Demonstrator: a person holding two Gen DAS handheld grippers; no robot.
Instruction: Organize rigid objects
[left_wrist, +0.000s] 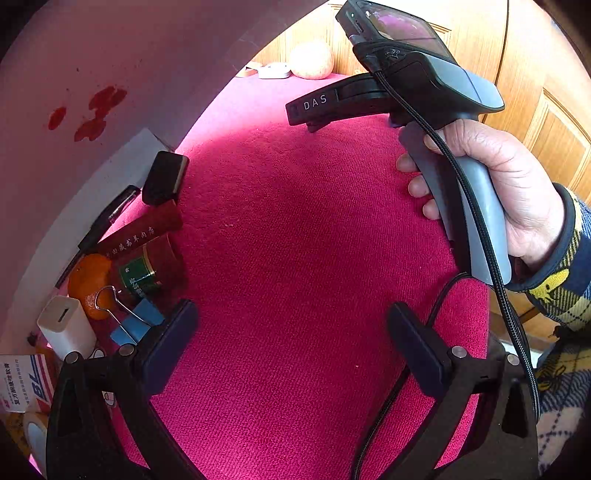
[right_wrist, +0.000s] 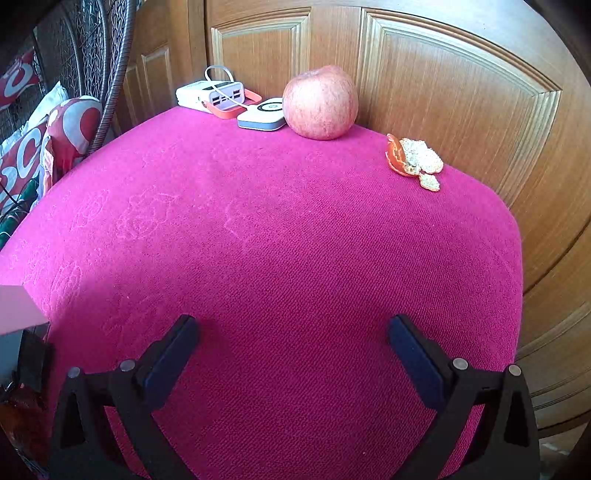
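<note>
Left tongs (left_wrist: 291, 332): apart, empty, over the magenta cloth-covered counter (left_wrist: 295, 258). Right tongs (right_wrist: 293, 343): apart, empty.

Rigid items, clustered at the counter's left edge: black rectangular box (left_wrist: 164, 177), blue binder clip (left_wrist: 135, 325), white charger cube (left_wrist: 66, 326).

Risk: crowded pile; a reach could knock neighbours off the edge.

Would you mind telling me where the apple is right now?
In the right wrist view, the apple sits at the pink cloth's far edge, against the wooden door, touching the white charger pad on its left.
</note>
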